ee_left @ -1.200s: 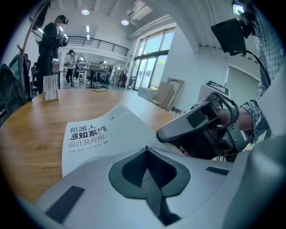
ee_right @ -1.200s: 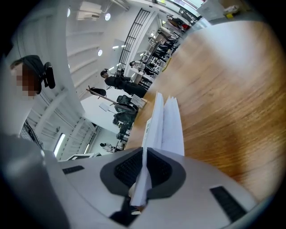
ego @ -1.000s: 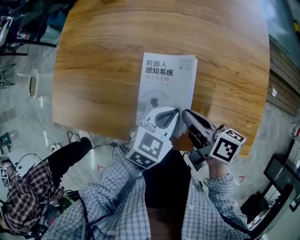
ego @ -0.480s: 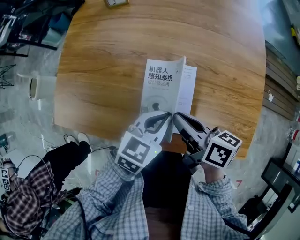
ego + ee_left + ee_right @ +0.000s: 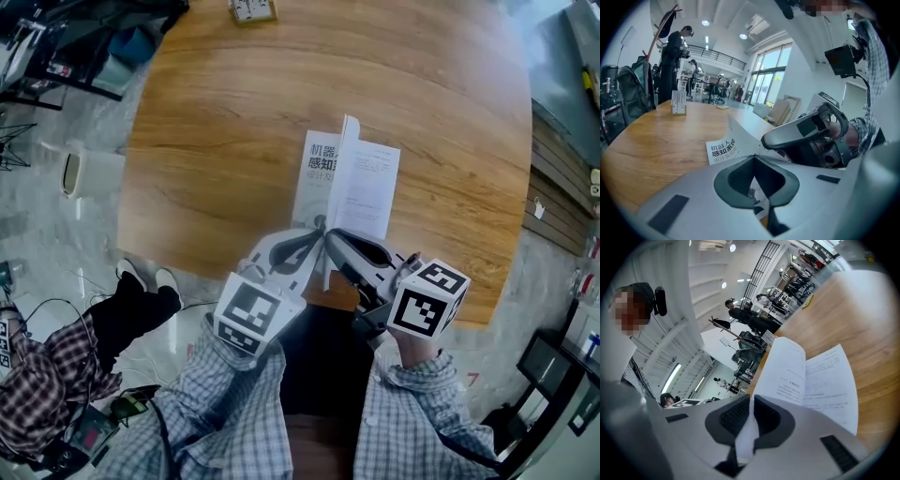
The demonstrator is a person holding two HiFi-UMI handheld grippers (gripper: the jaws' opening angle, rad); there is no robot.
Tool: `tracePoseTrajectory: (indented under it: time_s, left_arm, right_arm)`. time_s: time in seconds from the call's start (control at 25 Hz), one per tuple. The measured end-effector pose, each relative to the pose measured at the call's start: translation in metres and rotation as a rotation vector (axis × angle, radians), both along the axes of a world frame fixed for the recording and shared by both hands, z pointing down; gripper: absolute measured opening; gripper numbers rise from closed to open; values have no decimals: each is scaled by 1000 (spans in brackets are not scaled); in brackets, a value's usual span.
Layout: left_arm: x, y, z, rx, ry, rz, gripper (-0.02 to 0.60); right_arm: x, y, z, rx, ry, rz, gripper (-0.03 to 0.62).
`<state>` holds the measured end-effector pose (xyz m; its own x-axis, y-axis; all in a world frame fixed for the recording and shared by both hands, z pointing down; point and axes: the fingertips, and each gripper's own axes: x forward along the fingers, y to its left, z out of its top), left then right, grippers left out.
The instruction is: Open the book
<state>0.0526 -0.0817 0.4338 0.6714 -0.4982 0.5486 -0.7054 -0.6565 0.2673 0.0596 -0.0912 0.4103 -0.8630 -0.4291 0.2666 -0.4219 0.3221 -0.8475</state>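
Note:
A white paperback book [image 5: 370, 187] lies on the round wooden table [image 5: 216, 141] near its front edge. Its front cover [image 5: 323, 164], with black title print, stands almost upright, and the first page [image 5: 829, 380] lies bare to its right. My right gripper [image 5: 330, 234] is shut on the cover's lower free edge, and white paper shows between its jaws [image 5: 751, 399]. My left gripper [image 5: 319, 227] is shut with its tips touching, right against the cover's outer side [image 5: 723, 150]. I see nothing held between them [image 5: 754, 157]. The right gripper [image 5: 787, 136] sits just beyond it.
A small card stand [image 5: 253, 9] stands at the table's far edge, also in the left gripper view [image 5: 678, 102]. The table's front edge [image 5: 281, 281] lies under my grippers. A seated person's legs [image 5: 131, 309] are at the lower left, with cables on the floor.
The cover has risen from flat to almost upright, swinging toward the left and baring the first page. Both grippers have shifted slightly left and toward me.

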Motion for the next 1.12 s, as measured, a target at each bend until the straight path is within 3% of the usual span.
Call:
tracePoseTrajectory:
  time_s: [0.56,1.12]
  left_arm:
    - [-87,-11,-1,-15,0,-127,-2]
    - [-137,-15,16,-61,19,-224,0]
  right_arm:
    - [-89,-13,-5,0,-31,-91,32]
    - [-148,-20,15,-6,-14,-173,20]
